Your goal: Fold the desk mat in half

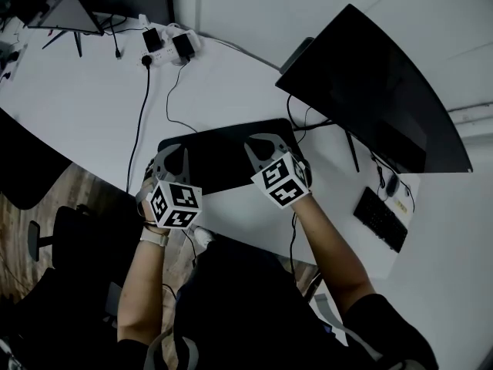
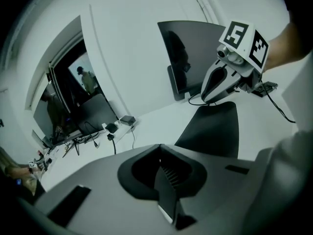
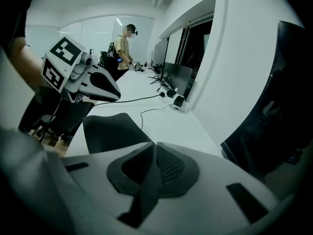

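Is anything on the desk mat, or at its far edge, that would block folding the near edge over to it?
Nothing visible does. The desk mat is bare on top; the left gripper and right gripper pinch its near edge. The monitor and a cable sit by its far right corner, seemingly off it.

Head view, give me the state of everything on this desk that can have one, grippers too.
black desk mat: not yet folded, near corners pinched by both grippers
left gripper: shut on the black desk mat
right gripper: shut on the black desk mat
large black monitor: screen dark
white power strip: black plugs in it
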Available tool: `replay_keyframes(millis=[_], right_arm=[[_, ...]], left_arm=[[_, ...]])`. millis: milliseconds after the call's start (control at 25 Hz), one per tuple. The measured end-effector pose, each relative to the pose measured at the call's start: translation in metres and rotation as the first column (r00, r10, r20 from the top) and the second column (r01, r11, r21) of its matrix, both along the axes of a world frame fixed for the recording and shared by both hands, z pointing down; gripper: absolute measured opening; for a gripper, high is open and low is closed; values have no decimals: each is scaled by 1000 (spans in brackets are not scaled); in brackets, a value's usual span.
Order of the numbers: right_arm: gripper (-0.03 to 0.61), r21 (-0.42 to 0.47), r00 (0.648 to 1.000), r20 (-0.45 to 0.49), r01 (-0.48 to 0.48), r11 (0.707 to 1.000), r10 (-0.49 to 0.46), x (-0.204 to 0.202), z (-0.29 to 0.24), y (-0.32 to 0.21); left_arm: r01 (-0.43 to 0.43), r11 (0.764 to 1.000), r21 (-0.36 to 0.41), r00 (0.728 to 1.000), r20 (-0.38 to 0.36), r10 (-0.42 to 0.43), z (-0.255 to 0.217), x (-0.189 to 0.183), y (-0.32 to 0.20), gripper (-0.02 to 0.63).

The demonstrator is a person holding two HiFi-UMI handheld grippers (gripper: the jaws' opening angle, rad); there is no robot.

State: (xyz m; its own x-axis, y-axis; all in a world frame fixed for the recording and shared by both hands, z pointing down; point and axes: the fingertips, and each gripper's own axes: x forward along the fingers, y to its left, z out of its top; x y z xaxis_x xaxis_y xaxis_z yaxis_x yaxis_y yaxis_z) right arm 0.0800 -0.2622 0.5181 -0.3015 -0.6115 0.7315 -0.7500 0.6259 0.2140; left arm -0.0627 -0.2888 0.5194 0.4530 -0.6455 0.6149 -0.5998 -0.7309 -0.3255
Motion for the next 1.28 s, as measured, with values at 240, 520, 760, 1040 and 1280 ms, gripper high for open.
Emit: replay_keyframes(millis=[240, 520, 760, 1040, 1280], right_arm=[[32, 36, 997, 71, -7, 999, 4, -29, -28, 18], [32, 90, 994, 104, 5, 996, -14, -61, -59, 42], [32, 135, 978, 205, -7, 991, -21, -89, -95, 62], [32, 217, 962, 259, 31, 976, -88, -125, -138, 82], [32, 261, 934, 321, 74, 962, -159, -163, -166, 103]], left_arm=[[80, 997, 4, 988, -131, -78, -27, -29, 18, 9], [107, 994, -16, 974, -199, -108, -53, -57, 51, 9], [172, 985, 5, 952, -258, -165, -79, -90, 75, 9], [228, 972, 52, 936, -287, -204, -110, -128, 102, 9], [265, 960, 90, 921, -319, -224, -136, -157, 124, 9]])
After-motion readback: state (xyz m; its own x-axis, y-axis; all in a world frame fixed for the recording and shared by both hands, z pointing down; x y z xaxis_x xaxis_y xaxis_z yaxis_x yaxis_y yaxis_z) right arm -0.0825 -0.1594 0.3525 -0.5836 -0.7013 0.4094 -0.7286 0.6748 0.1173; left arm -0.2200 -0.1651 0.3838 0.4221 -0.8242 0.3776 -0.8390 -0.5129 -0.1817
